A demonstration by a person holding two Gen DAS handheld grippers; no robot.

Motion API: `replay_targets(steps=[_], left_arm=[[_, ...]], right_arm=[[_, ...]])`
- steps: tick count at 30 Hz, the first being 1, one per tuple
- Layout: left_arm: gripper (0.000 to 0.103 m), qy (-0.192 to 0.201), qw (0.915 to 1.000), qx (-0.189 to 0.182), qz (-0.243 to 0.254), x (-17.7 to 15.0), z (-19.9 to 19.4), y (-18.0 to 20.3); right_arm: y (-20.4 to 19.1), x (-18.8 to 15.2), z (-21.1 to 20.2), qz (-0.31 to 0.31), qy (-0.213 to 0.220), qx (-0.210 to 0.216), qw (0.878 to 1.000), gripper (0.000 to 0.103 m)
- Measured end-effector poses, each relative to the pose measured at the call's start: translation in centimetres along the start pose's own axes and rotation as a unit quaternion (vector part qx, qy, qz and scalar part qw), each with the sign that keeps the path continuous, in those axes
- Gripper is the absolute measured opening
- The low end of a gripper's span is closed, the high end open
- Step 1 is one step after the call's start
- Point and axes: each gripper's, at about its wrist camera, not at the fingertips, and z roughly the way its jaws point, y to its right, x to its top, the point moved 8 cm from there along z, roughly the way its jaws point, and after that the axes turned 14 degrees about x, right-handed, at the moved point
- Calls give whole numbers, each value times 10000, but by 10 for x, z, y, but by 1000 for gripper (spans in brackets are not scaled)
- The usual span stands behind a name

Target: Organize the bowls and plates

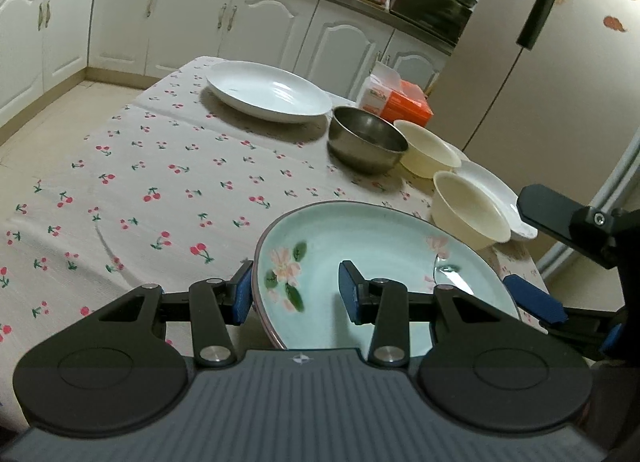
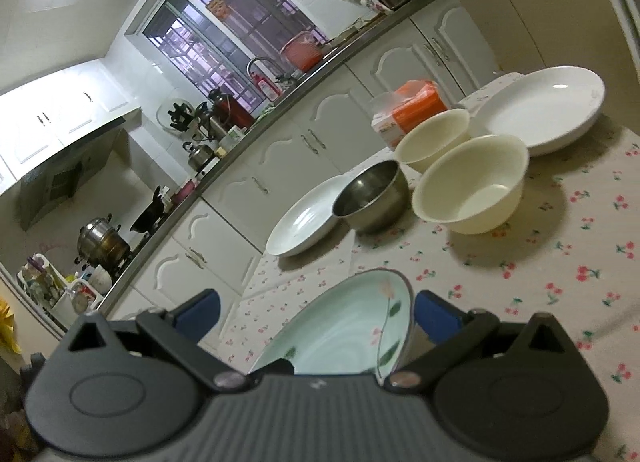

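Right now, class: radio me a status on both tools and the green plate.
Left tool clamped on green plate rim, plate tilted. Right tool open, straddling its opposite edge. Cream bowl close ahead.

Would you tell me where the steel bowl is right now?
In the left wrist view the steel bowl stands on the cherry tablecloth, between the large white plate and a cream bowl.

Glossy glazed green plate (image 1: pixel 360 246), brushed-metal bowl (image 1: pixel 366 140), matt cream plastic-looking bowls (image 1: pixel 468 212), cherry-print cloth (image 1: pixel 140 182).
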Motion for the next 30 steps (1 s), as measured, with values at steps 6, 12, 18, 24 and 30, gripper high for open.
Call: replay_targets(steps=[6, 12, 18, 24, 30], left_arm=[[47, -53, 9999, 24, 126, -8, 14, 14], [47, -10, 9997, 13, 249, -11, 24, 26], [47, -13, 9993, -49, 362, -13, 30, 39], [47, -52, 9988, -124, 470, -12, 43, 55], [48, -98, 9981, -181, 576, -16, 59, 68]], right_arm=[[9, 1, -8, 55, 34, -11, 10000, 103], [16, 2, -17, 96, 81, -45, 9999, 103], [25, 3, -29, 166, 156, -105, 9997, 103], [31, 6, -42, 227, 267, -150, 9993, 103], [41, 6, -49, 292, 323, -228, 9988, 103]])
